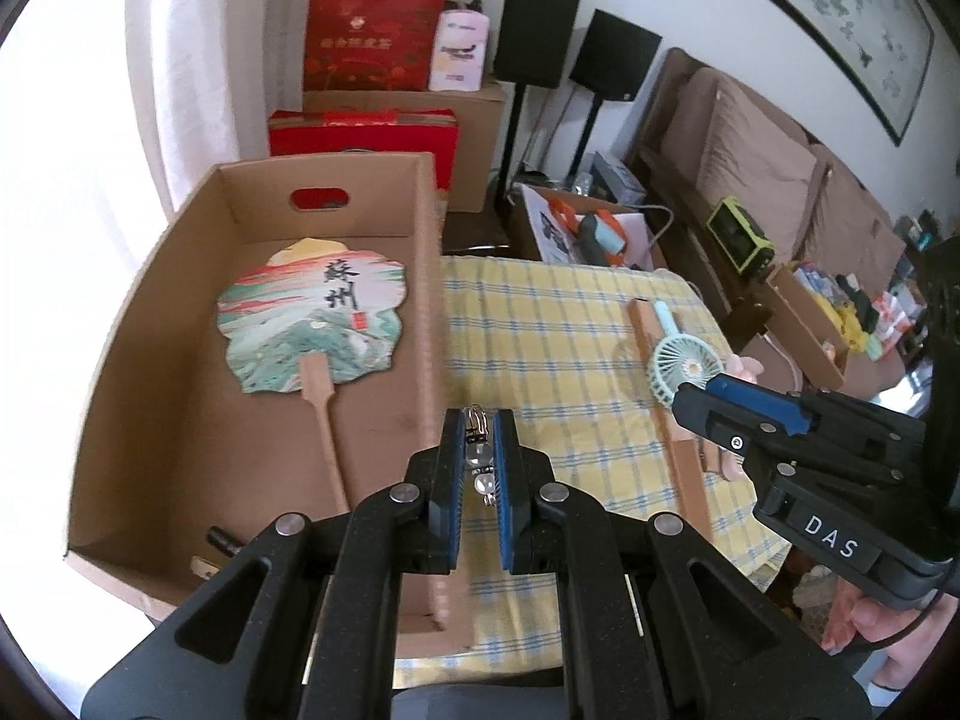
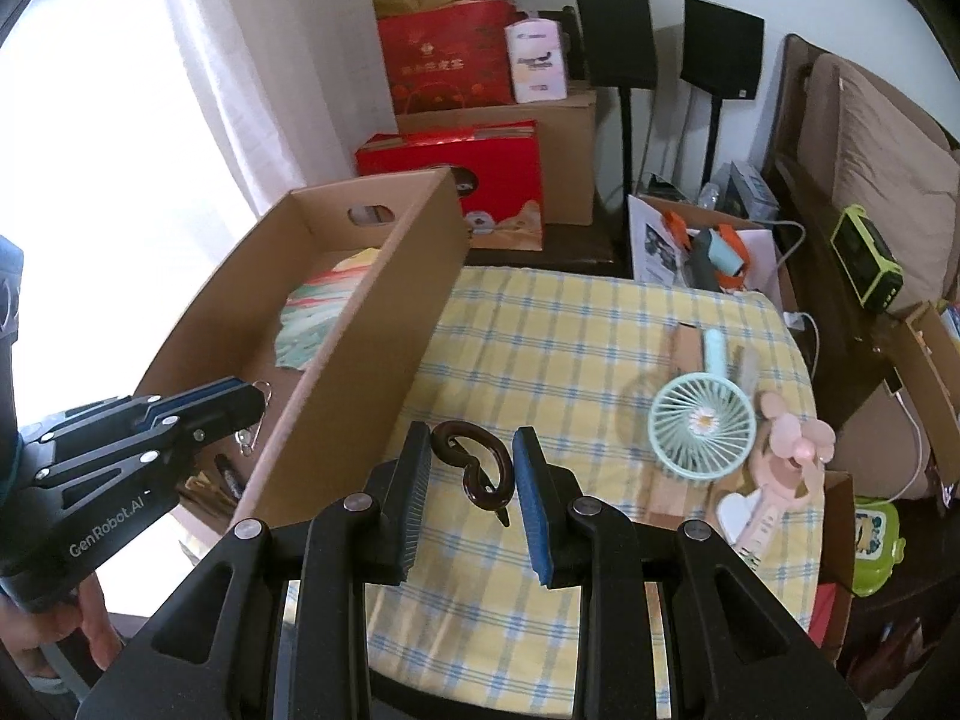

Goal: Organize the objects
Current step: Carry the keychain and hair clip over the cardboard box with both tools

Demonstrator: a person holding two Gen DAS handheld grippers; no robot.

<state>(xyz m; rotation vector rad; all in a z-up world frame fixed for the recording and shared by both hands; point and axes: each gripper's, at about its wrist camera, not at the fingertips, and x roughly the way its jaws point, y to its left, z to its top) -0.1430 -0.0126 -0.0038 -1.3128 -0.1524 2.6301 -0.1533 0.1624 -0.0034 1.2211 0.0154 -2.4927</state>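
Observation:
My left gripper (image 1: 479,420) is shut on a beaded hair clip (image 1: 479,450) with clear beads and a metal clasp, held over the right wall of the cardboard box (image 1: 429,276). It also shows in the right wrist view (image 2: 255,399) above the box (image 2: 372,330). My right gripper (image 2: 471,450) is shut on a dark brown curved hair clip (image 2: 477,468) above the yellow checked tablecloth (image 2: 540,330). In the left wrist view the right gripper (image 1: 690,399) hovers near the mint handheld fan (image 1: 684,369). A painted paddle fan (image 1: 312,318) lies in the box.
A mint fan (image 2: 702,420), a pink fan (image 2: 786,456) and a wooden strip (image 1: 666,396) lie on the table's right side. A black marker (image 2: 228,477) lies in the box. Red gift boxes (image 2: 462,174), speakers (image 2: 612,36) and a sofa (image 2: 870,144) stand beyond.

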